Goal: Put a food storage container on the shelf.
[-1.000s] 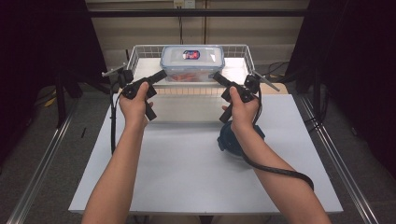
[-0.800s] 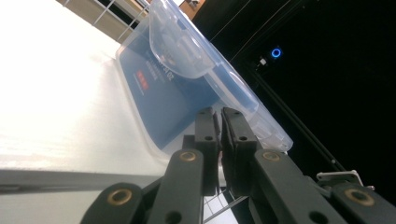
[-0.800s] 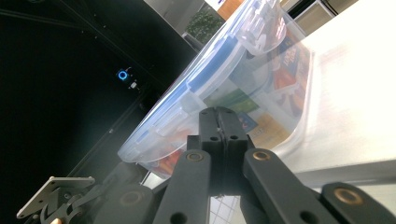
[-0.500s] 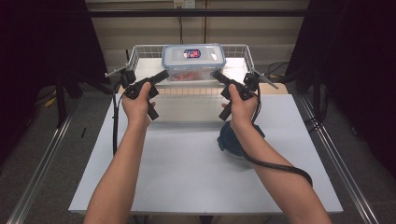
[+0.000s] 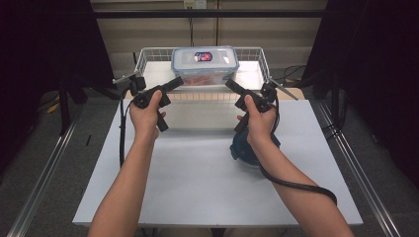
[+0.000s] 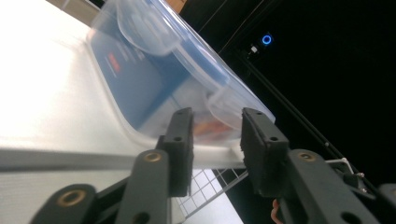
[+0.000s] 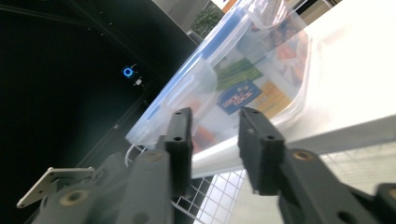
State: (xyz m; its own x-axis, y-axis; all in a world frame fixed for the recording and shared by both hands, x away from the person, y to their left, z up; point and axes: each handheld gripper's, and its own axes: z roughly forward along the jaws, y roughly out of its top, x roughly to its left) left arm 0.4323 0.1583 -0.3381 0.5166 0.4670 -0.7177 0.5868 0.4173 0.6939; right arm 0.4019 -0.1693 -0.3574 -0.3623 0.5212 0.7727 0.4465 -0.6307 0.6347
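A clear plastic container with a blue-trimmed lid and a label on top rests in the white wire basket at the table's far end. My left gripper points at its left end and my right gripper at its right end. Both pairs of jaws have just been opening. In the left gripper view the left gripper stands open, with the container and its side flap just beyond the tips. The right gripper is likewise open before the container, where orange contents show through the wall.
A dark teal round object lies on the white table under my right wrist. The right gripper's cable loops over the table's right half. Metal rails run along both sides of the table.
The container has shifted slightly farther back and now rests in the basket. Both grippers' jaws, shut at its ends before, now stand apart.
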